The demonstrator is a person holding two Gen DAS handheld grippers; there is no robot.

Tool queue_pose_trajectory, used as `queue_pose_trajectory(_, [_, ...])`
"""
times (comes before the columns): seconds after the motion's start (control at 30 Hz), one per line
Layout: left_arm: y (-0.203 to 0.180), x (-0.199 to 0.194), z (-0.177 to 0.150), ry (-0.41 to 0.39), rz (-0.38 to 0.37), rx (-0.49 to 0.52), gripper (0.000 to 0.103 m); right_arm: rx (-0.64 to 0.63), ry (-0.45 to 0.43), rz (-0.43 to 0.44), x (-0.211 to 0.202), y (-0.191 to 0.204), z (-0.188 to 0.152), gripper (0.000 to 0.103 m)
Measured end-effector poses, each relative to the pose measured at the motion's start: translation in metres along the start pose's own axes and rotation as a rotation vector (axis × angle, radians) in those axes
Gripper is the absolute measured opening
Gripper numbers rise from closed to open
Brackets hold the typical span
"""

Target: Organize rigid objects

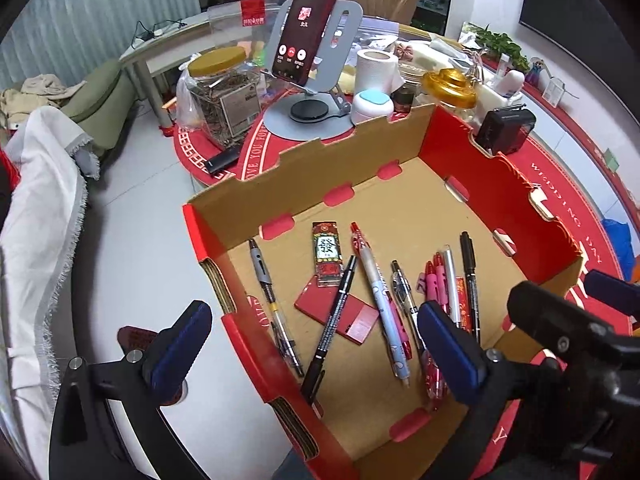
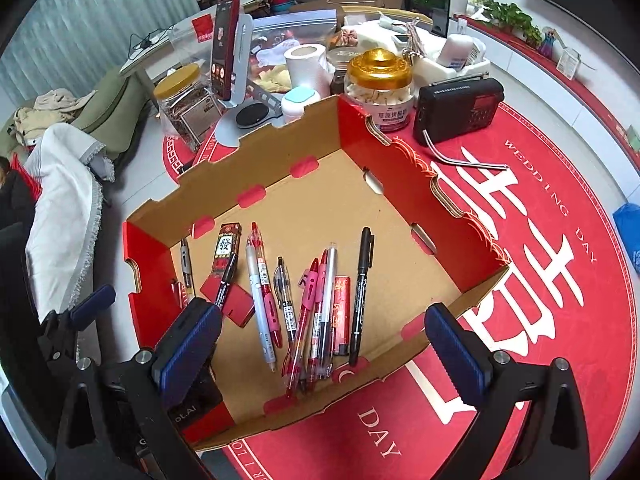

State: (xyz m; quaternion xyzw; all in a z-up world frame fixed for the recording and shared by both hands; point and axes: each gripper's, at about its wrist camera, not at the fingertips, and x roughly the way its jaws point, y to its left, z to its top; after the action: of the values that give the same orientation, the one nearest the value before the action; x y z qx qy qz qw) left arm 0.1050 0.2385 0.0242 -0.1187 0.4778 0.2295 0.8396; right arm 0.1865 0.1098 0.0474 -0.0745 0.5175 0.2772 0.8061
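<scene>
A red and brown cardboard box (image 1: 304, 152) (image 2: 472, 264) stands open on the round red table. Inside lie several pens: a black marker (image 1: 332, 324) (image 2: 362, 292), a white and red pen (image 1: 380, 300) (image 2: 260, 300), pink and red pens (image 2: 312, 312) (image 1: 436, 284), a grey pen (image 1: 272, 304), a mahjong-tile trinket (image 1: 326, 256) (image 2: 224, 250) and a red card (image 1: 340, 316). My left gripper (image 1: 316, 344) is open and empty over the box's near-left wall. My right gripper (image 2: 324, 352) is open and empty above the box's near edge; its tip also shows in the left wrist view (image 1: 552, 312).
Behind the box stand a phone on a grey stand (image 1: 308, 32) (image 2: 228, 48), a gold-lidded jar (image 1: 224, 96) (image 2: 380, 88), a tissue roll (image 1: 376, 68), a black radio (image 2: 460, 108) (image 1: 506, 130) and clutter. A white cloth (image 1: 36, 240) hangs at left, past the table's edge.
</scene>
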Motion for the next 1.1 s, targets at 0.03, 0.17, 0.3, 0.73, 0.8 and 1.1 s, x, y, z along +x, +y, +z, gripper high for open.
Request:
queue_pose_trajectory(0.03, [0.0005,-0.0002,-0.0001,0.0,-0.002,-0.002,0.103,0.0,-0.003,0.0,-0.0007,-0.0001,0.0001,0.102])
queue_pose_trajectory(0.17, [0.0015,-0.0014,-0.0006,-0.007,0.01,-0.004,0.103,-0.017,-0.002,-0.009,-0.0018,0.0028,-0.0006,0.102])
queue_pose_trajectory(0.3, [0.0007,-0.002,-0.0011,-0.008,0.007,0.001,0.103,-0.021,0.003,-0.007,-0.0014,0.0058,-0.0006,0.102])
queue_pose_trajectory(0.73, [-0.0005,-0.0013,-0.0015,-0.006,0.003,0.009,0.103,-0.026,0.02,-0.004,0.0018,0.0081,-0.0029,0.102])
queue_pose_trajectory(0.8, [-0.0001,-0.0003,-0.0017,-0.003,0.002,0.01,0.103,-0.028,0.022,-0.006,0.0021,0.008,-0.0037,0.102])
queue_pose_trajectory(1.1, [-0.0007,0.0002,-0.0015,-0.004,0.007,0.015,0.103,-0.028,0.026,-0.011,0.0038,0.0094,-0.0045,0.102])
